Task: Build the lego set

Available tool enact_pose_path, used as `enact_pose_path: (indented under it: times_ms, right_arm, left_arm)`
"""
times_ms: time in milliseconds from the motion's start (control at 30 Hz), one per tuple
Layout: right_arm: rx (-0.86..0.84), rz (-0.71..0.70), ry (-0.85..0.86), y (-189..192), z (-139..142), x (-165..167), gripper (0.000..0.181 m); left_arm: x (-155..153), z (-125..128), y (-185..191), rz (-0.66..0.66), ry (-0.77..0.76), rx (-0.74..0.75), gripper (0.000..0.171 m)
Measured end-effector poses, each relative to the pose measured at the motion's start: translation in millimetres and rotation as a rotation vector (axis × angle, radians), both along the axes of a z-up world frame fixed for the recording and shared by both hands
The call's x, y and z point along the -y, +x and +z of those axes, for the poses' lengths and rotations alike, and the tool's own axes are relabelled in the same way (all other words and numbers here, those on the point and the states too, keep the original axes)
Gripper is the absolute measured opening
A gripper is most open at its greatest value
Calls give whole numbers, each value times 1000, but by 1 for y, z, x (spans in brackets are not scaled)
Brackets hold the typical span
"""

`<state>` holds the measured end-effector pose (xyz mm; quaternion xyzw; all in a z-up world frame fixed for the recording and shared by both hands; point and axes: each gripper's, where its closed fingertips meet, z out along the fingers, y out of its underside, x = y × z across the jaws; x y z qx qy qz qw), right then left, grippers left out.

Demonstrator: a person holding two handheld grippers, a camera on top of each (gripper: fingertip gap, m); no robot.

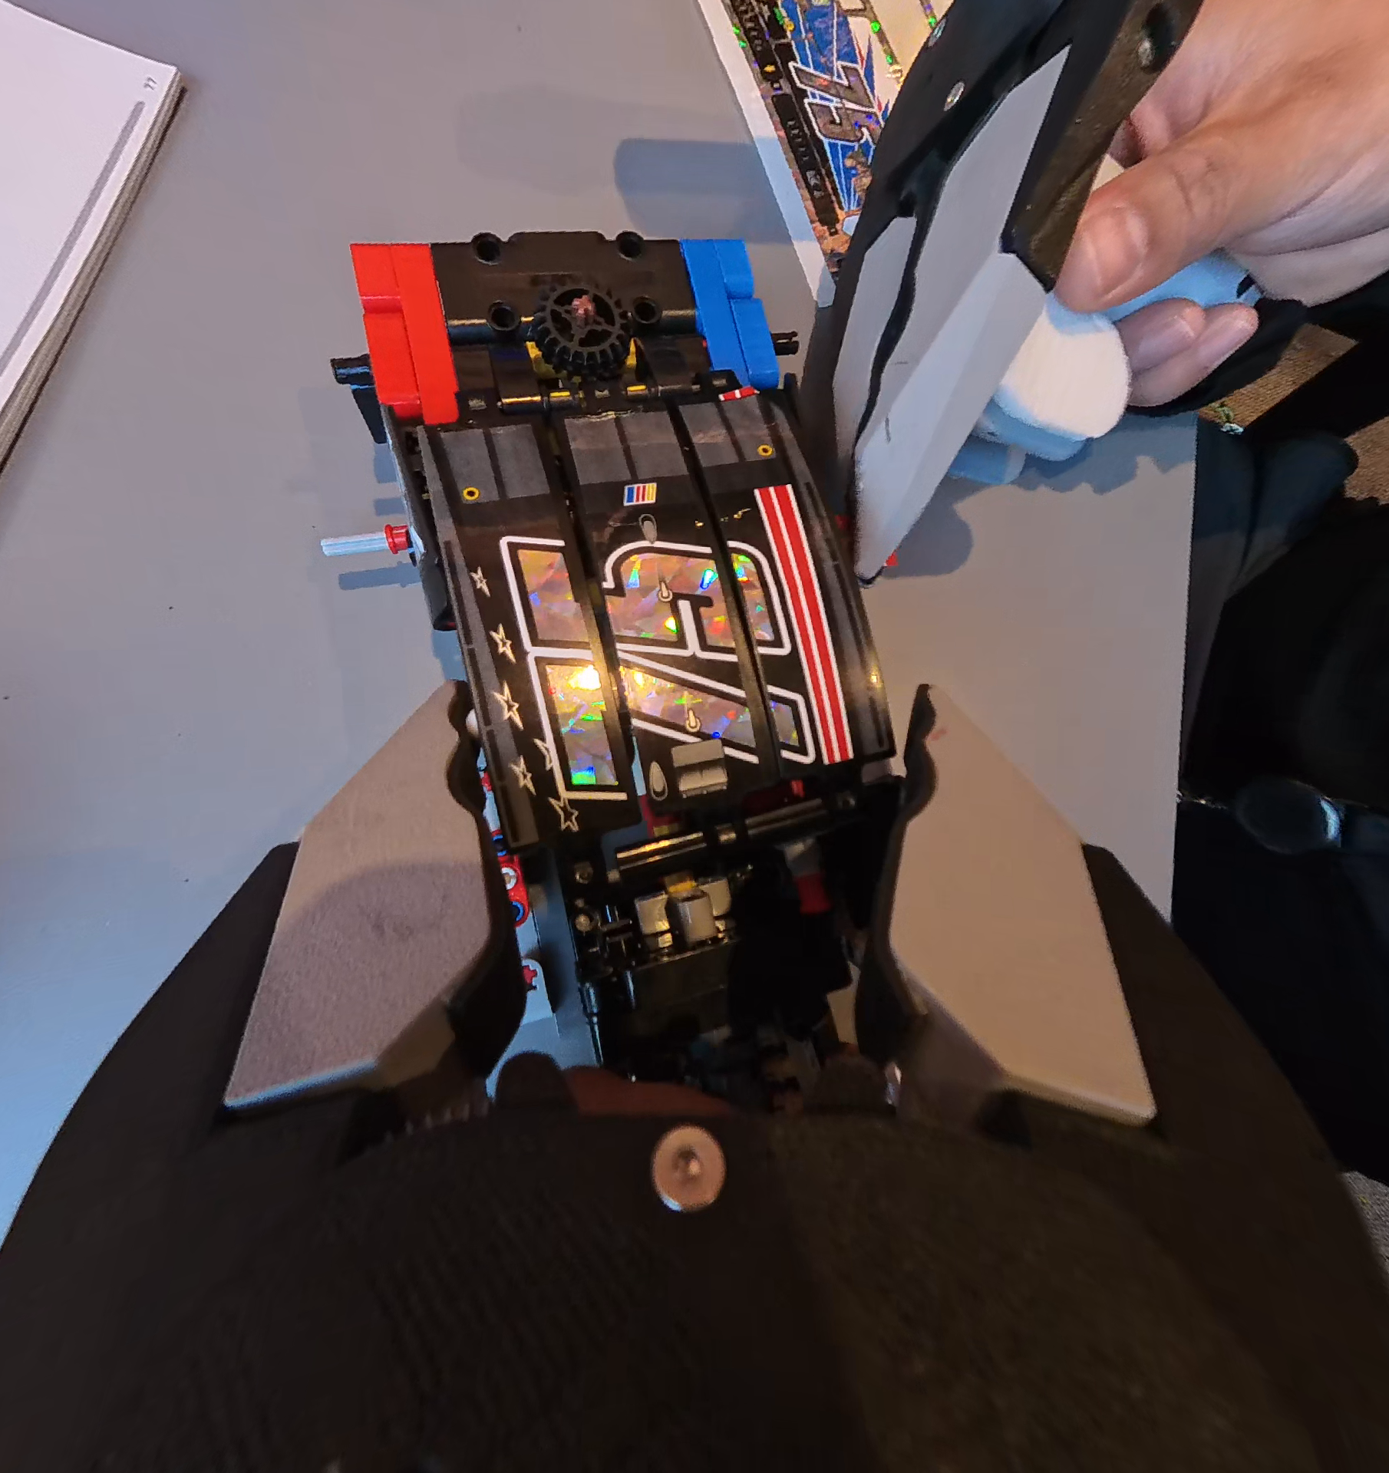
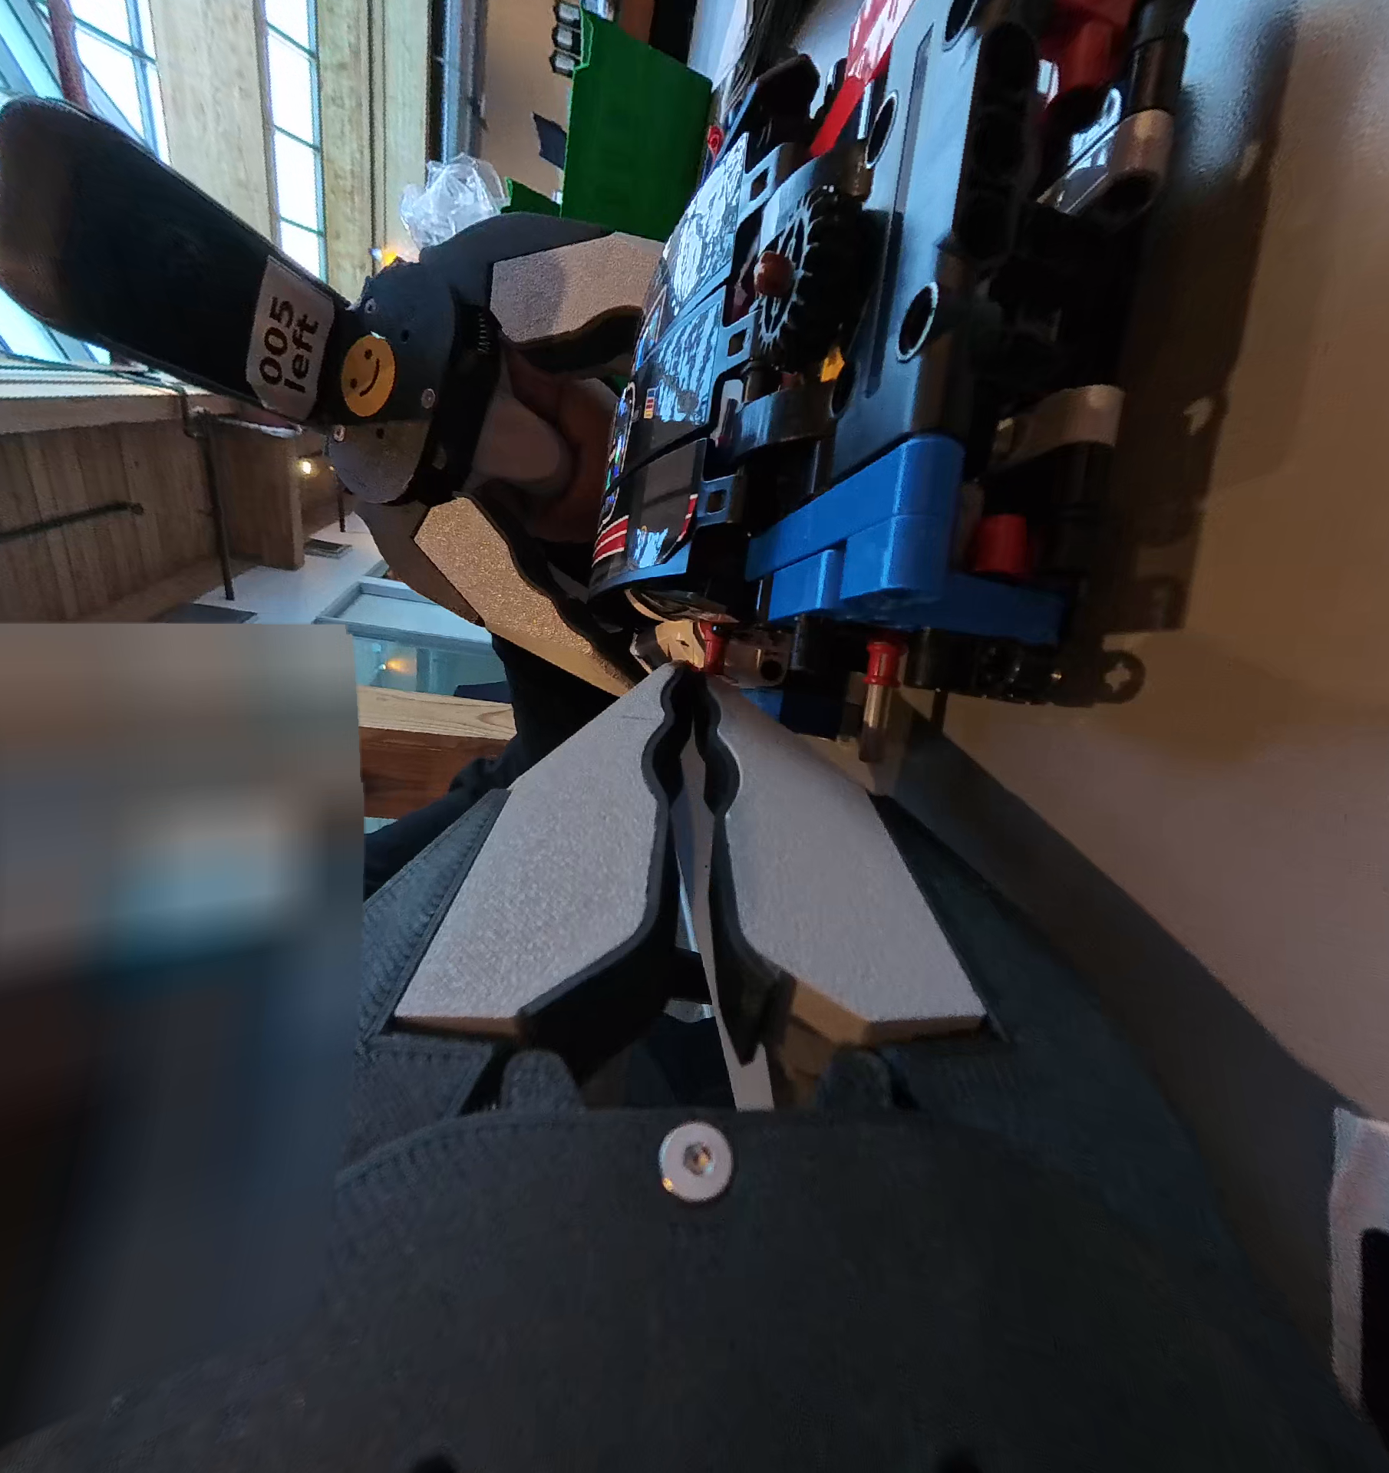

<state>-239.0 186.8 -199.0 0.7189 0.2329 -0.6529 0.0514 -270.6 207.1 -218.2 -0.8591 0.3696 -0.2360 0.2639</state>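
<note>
On the grey tabletop (image 1: 197,638) the lego car (image 1: 659,638) sits clamped in the left gripper (image 1: 687,741), jaws pinching its sides, probably to steady it, while the right gripper (image 2: 690,685), jaws pressed together, pokes its side.

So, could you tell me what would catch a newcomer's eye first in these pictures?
The black lego car body with a shiny holographic roof sticker dominates the centre of the grey table, gripped at its near end between the left tongs. At its far end a bright red block and blue block flank a black gear. The right tongs, nearly shut, press at the car's right side.
</note>
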Motion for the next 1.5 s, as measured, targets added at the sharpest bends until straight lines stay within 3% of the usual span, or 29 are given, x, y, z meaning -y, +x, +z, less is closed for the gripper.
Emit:
enact_pose_path:
  times_ms: [667, 1500]
  right_arm:
    - [78, 43, -80, 0, 0, 0, 0]
    - [379, 83, -226, -1, -5, -5, 0]
  left_arm:
    - [0, 0, 0, 10, 8, -16, 104]
    - [-1, 1, 0, 24, 37, -34, 105]
